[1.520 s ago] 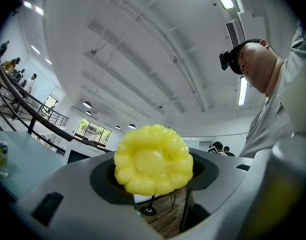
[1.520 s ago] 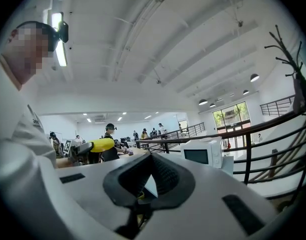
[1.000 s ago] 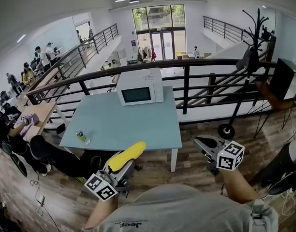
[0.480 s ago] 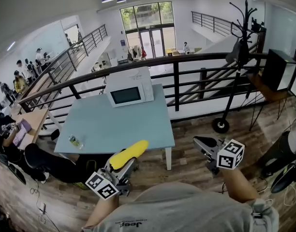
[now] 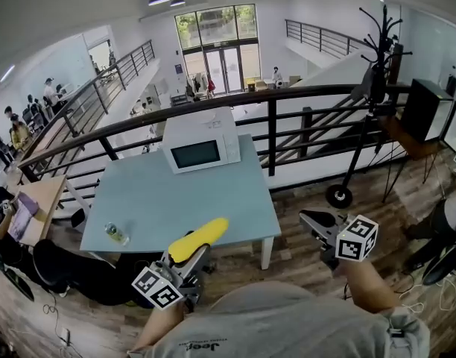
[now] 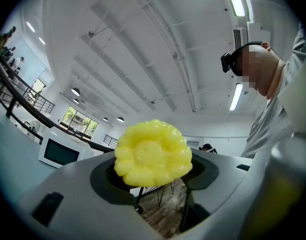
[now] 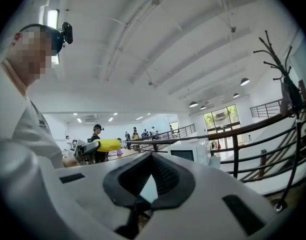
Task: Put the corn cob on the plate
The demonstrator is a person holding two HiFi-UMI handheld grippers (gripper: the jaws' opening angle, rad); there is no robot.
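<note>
Corn carried in the left gripper toward the table; no plate shows in any view.

The table (image 5: pixel 213 200) lies ahead, with a microwave (image 5: pixel 197 149) at its far side and a small glass (image 5: pixel 115 233) near its left edge. The left gripper (image 5: pixel 188 258) hangs at the table's near edge, its jaws clamped wide on the corn (image 5: pixel 198 239). The cob's long axis runs along the jaws, and its free end points forward and up over the tabletop. The left gripper view looks straight at the butt end of the corn (image 6: pixel 152 153). The right gripper (image 5: pixel 316 221) is well apart to the right, off the table, with its jaws together on nothing. The next move looks like the left hand's job: find the plate, then lay the cob down lengthwise.
</note>
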